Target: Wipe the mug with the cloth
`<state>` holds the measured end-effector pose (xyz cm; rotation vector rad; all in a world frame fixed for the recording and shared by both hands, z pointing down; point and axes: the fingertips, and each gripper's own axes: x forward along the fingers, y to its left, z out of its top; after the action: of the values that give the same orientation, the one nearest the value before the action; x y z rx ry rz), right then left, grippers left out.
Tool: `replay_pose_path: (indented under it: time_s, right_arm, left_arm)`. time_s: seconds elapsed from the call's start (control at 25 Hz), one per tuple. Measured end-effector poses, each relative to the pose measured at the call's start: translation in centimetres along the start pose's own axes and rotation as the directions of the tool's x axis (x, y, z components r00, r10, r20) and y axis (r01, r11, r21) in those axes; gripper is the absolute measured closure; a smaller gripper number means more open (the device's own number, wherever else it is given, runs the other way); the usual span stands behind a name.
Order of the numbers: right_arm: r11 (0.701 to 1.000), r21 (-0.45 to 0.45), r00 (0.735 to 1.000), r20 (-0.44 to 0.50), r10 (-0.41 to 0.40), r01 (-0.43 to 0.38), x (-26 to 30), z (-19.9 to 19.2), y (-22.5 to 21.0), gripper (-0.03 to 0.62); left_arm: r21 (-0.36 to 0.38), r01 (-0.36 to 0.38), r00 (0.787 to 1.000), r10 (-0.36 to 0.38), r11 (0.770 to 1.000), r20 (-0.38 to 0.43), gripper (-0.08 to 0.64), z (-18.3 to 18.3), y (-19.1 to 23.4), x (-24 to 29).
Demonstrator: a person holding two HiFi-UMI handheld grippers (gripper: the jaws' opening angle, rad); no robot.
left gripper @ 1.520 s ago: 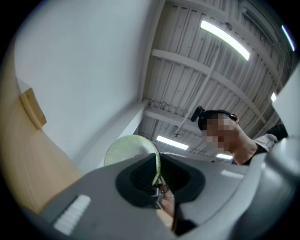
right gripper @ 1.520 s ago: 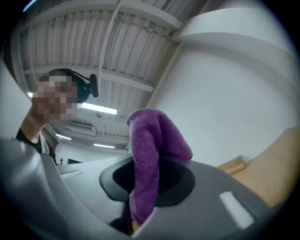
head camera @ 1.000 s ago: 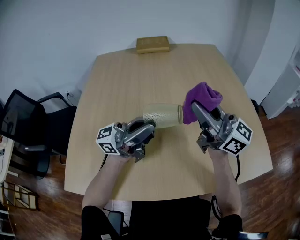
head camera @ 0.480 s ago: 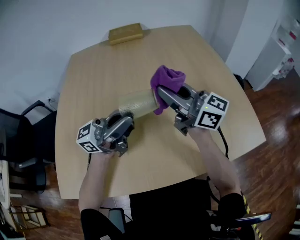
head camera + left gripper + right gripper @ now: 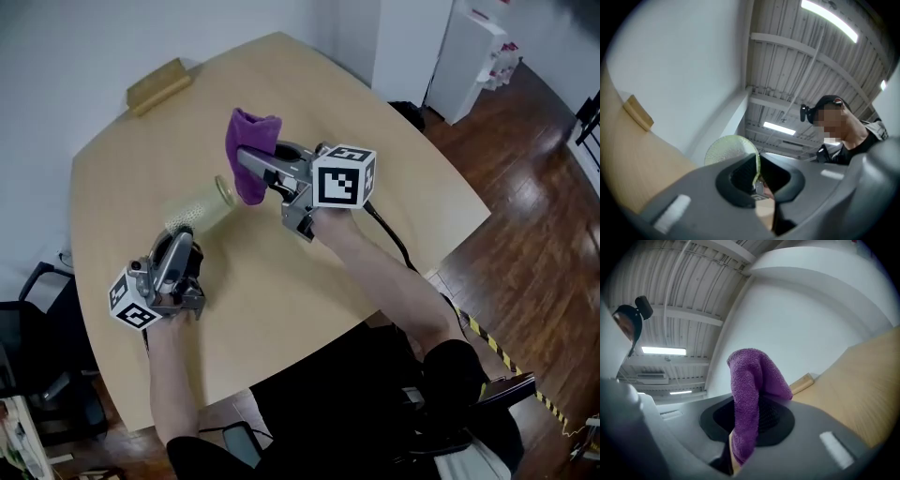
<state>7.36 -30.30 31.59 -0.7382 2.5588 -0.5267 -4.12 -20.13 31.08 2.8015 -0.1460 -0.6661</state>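
A pale green, dimpled glass mug [image 5: 195, 208] is held on its side over the table [image 5: 281, 281]. My left gripper [image 5: 183, 242] is shut on its near rim, and in the left gripper view the rim [image 5: 757, 169] sits pinched between the jaws of this gripper [image 5: 757, 182], with the mug body [image 5: 727, 147] beyond. My right gripper [image 5: 246, 159] is shut on a purple cloth [image 5: 251, 150], which in the right gripper view stands up as a fold [image 5: 751, 390] out of the gripper [image 5: 740, 427]. The cloth's lower part lies against the mug's far end.
A tan wooden block [image 5: 159, 84] rests at the table's far edge, also seen as a block [image 5: 638, 112] in the left gripper view. A black chair [image 5: 28, 328] stands at the left, a white cabinet [image 5: 483, 56] at the upper right. Wooden floor surrounds the table.
The head view has swung, so the table now sits skewed. My right gripper has come down and in with the cloth against the mug's end. The left gripper keeps its grip.
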Motion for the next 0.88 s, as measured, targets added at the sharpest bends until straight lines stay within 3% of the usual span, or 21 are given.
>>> replay_pose_path:
  time_s: [0.4,0.52,0.6,0.68,0.76,0.8,0.88]
  right_arm:
    - [0.998,0.056,0.999,0.038,0.025,-0.027,0.6,0.4,0.3,0.535]
    - [0.995,0.090,0.999,0.023,0.041,-0.043,1.4,-0.2,-0.1,0.535]
    - [0.994,0.113,0.999,0.032,0.008,-0.011,0.0,-0.5,-1.0,0.535]
    - [0.994,0.110,0.999,0.046,-0.010,0.004,-1.0,-0.2,-1.2,0.535]
    - [0.996,0.086,0.999,0.053,0.004,-0.008,-1.0,0.1,-0.9,0.535]
    - [0.997,0.077,0.998,0.055,0.015,-0.019,-0.8,0.3,-0.7,0.535]
    - [0.997,0.073,0.998,0.059,0.030,-0.035,-0.5,0.4,-0.5,0.535]
  left_arm:
    - [0.083,-0.126,0.986,0.134,0.989,-0.103,0.515,-0.4,2.1,-1.7]
    - [0.141,-0.184,0.968,0.204,0.973,-0.147,0.515,0.0,3.1,-2.7]
    - [0.185,-0.202,0.943,0.242,0.962,-0.227,0.515,-0.6,4.1,-2.5]
    - [0.257,-0.202,0.897,0.284,0.945,-0.338,0.515,-1.1,5.3,-2.4]
    - [0.351,-0.179,0.827,0.334,0.919,-0.452,0.515,-1.3,7.1,-3.0]
    - [0.395,-0.162,0.781,0.362,0.904,-0.509,0.515,-1.2,8.2,-3.5]
    - [0.463,-0.137,0.663,0.428,0.876,-0.614,0.515,-1.2,10.6,-4.3]
